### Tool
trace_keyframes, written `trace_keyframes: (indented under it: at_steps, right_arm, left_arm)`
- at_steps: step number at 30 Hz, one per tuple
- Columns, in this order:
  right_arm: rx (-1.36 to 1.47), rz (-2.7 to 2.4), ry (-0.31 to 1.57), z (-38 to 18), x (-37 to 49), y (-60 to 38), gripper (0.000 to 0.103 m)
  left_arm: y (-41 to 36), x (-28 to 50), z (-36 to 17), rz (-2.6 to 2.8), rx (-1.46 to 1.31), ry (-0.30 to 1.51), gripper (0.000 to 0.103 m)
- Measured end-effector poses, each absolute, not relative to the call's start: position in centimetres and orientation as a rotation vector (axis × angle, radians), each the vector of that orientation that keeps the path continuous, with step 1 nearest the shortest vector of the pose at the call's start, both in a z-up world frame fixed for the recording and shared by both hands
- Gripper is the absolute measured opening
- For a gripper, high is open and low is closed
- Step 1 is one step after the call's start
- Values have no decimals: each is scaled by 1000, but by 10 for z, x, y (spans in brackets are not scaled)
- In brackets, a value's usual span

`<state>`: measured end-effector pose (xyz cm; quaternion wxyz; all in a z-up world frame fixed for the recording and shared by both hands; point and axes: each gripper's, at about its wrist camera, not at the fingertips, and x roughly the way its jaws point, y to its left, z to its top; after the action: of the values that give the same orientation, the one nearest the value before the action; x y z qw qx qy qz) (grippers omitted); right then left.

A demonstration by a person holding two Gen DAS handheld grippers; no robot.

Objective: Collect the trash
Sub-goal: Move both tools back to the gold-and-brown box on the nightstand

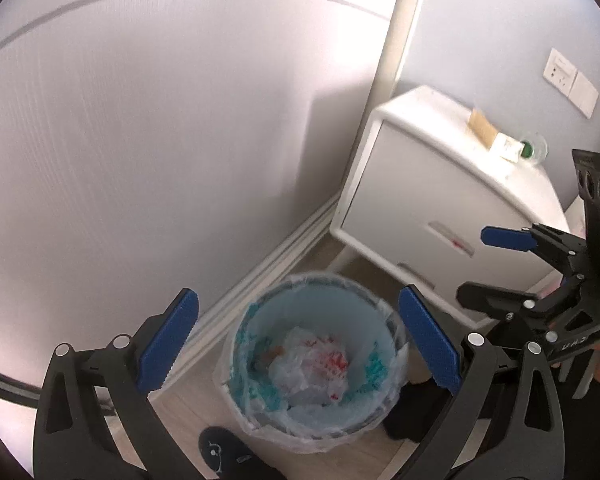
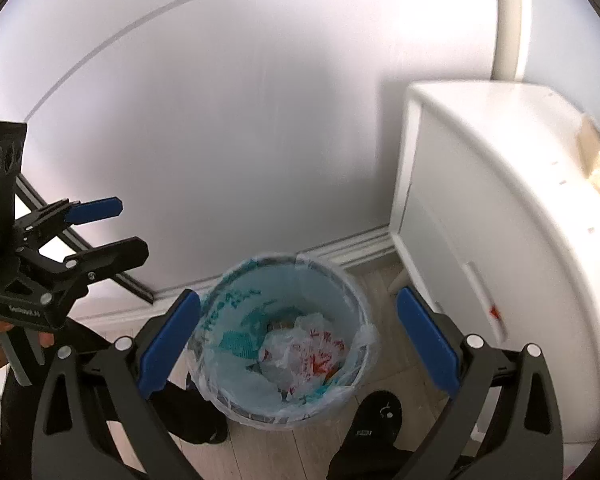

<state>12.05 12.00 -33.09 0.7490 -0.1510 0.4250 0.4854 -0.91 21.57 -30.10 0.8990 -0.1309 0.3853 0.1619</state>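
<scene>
A small round bin [image 1: 380, 412] lined with a clear plastic bag stands on the floor by the wall. Crumpled white plastic with red print [image 1: 316, 364] lies inside it. My left gripper [image 1: 298, 342] is open and empty, above the bin. My right gripper [image 2: 298, 340] is open and empty, also above the bin [image 2: 228, 396], with the crumpled plastic [image 2: 300, 352] below it. Each gripper shows in the other's view: the right one [image 1: 484, 264] at the right, the left one [image 2: 128, 228] at the left.
A white bedside cabinet [image 1: 440, 200] stands right of the bin, with a cardboard box [image 1: 484, 128] and a green-capped item [image 1: 530, 150] on top. A frosted panel [image 1: 160, 120] rises behind. Dark slippers [image 2: 374, 416] flank the bin on the wood floor.
</scene>
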Motion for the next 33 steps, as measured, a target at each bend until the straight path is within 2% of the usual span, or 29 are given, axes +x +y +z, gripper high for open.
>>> trace_keyframes:
  at_steps: [8, 16, 23, 33]
  right_arm:
    - [-248, 983, 817, -270, 153, 58, 96]
    - [-226, 837, 740, -233, 192, -30, 96]
    - [-193, 729, 723, -219, 221, -98, 96]
    - [-200, 732, 698, -210, 252, -139, 96]
  left_arm:
    - [186, 13, -254, 276, -210, 755, 97]
    - [137, 60, -215, 160, -138, 717, 97]
    - [86, 107, -204, 54, -75, 708, 97]
    - [35, 168, -202, -9, -23, 728, 97]
